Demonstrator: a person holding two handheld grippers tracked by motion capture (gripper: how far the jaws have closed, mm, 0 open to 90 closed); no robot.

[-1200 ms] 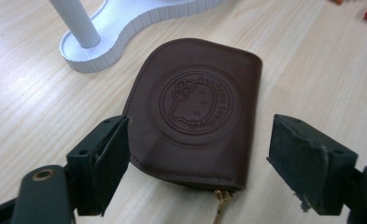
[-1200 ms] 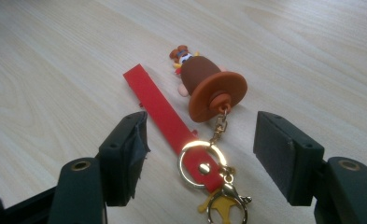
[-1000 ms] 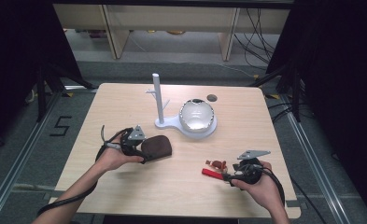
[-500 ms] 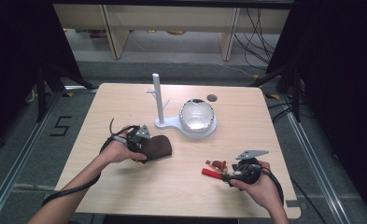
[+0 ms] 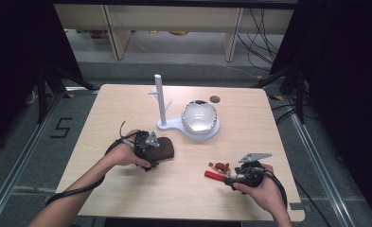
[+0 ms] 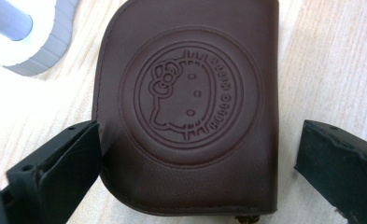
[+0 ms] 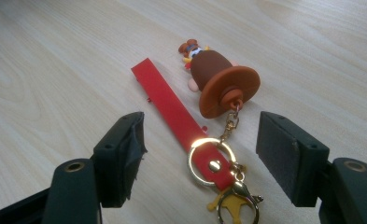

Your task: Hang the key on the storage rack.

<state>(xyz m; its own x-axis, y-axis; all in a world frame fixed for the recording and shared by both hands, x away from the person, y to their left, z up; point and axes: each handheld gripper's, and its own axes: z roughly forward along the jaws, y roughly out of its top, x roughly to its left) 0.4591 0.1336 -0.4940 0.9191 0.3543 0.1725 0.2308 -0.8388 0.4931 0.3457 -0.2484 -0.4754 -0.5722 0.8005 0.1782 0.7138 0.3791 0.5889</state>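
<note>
A pale wooden table [image 5: 127, 109] filled the middle of the high view, with a dark round hole [image 5: 215, 99] near its upper edge, right of centre. Around it lay grey floor, where a black "5" mark [image 5: 62, 127] sat at the left of the frame and dark cables [image 5: 261, 28] trailed at the upper right. Light wooden shelving [image 5: 174, 14] ran along the top of the frame, and metal rails [image 5: 13, 165] crossed the lower left.
</note>
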